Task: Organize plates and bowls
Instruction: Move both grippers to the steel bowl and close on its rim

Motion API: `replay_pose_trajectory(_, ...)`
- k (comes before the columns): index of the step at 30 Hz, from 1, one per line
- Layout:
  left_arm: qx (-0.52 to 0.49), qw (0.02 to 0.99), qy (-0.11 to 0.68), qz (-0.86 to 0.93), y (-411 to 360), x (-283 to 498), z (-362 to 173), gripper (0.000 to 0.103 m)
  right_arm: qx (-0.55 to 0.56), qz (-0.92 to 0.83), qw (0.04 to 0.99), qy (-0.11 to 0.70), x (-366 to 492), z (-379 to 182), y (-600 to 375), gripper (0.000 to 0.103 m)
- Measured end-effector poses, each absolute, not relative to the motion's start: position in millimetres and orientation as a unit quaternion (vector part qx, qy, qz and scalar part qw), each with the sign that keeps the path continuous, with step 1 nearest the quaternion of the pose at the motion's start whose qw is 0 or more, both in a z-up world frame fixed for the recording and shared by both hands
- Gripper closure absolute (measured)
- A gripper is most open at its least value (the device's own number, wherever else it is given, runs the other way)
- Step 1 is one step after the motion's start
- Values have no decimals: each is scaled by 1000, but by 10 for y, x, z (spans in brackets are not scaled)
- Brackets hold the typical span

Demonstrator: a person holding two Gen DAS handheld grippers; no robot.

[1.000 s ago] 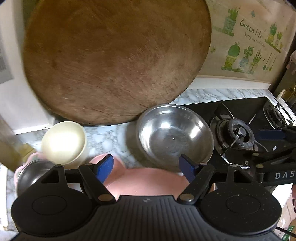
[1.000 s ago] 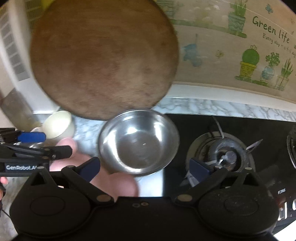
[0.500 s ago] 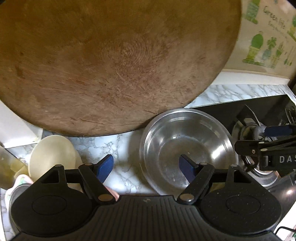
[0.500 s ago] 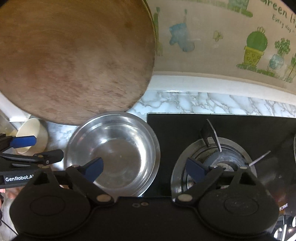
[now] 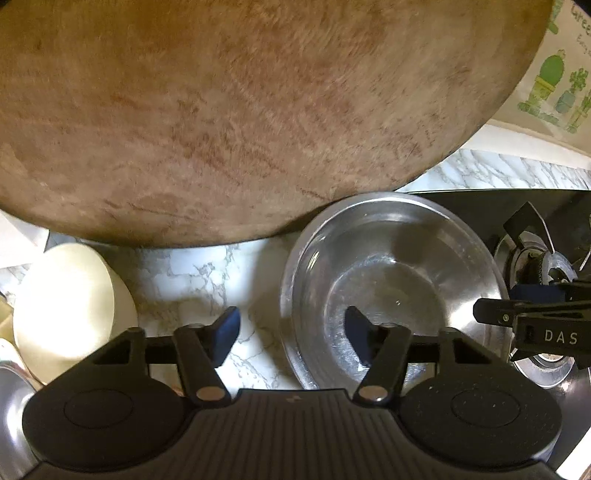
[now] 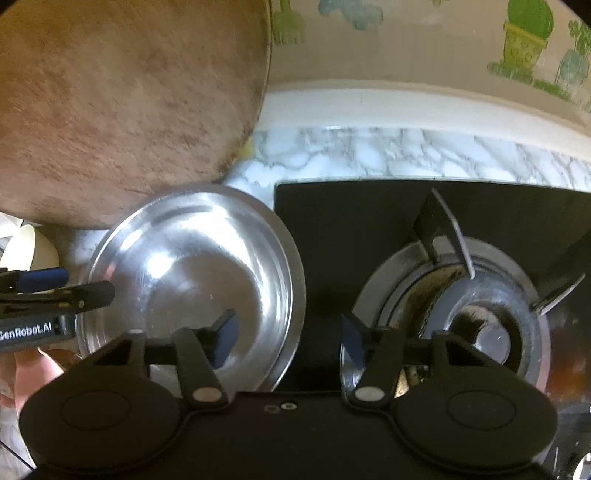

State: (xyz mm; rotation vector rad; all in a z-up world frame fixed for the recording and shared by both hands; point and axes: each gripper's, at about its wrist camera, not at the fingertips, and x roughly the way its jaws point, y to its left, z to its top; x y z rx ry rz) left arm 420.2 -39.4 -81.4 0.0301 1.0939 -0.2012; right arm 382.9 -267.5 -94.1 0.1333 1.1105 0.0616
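Observation:
A steel bowl [image 5: 391, 280] sits empty on the marble counter beside the stove; it also shows in the right wrist view [image 6: 192, 280]. My left gripper [image 5: 291, 332] is open, straddling the bowl's left rim, one finger inside and one over the counter. My right gripper [image 6: 288, 336] is open, straddling the bowl's right rim. A cream cup [image 5: 66, 306] stands left of the bowl, and part of another steel dish [image 5: 11, 406] shows at the lower left edge.
A big round wooden chopping board [image 5: 240, 110] leans on the wall just behind the bowl and cup. A black gas hob with a burner [image 6: 461, 314] lies right of the bowl. The wall with plant stickers [image 6: 524, 33] is close behind.
Both grippers have moved forward and down toward the steel bowl, which now sits between them. The pink plate seen below the left gripper has passed out of view.

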Motion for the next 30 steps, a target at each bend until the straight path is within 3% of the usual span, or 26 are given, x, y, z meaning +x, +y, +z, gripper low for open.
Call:
replay_pose_trajectory(2, 5, 847, 522, -98, -367, 4203, -830, 48, 69, 33, 846, 528, 3819, -962, -2677, 54)
replay_pose_trajectory(4, 0, 845, 526, -100, -363, 4195, -860, 60, 72, 39, 844, 529, 3808, -971, -2670, 57)
replay_pose_trajectory(8, 3, 842, 530, -101, -364, 4183, -893, 66, 75, 41, 843, 531, 3790, -990, -2673, 67)
replay_pose_trajectory(12, 6, 840, 533, -101, -363, 4172, -914, 78, 87, 49, 838, 537, 3770, -1014, -2693, 69)
replay_pose_trajectory(16, -1, 840, 533, -103, -360, 4168, -910, 88, 87, 45, 838, 537, 3743, -1033, -2682, 86)
replay_pose_trajectory(30, -9, 841, 528, -117, -414, 4200, -710, 89, 100, 27, 854, 510, 3733, -817, -2802, 89)
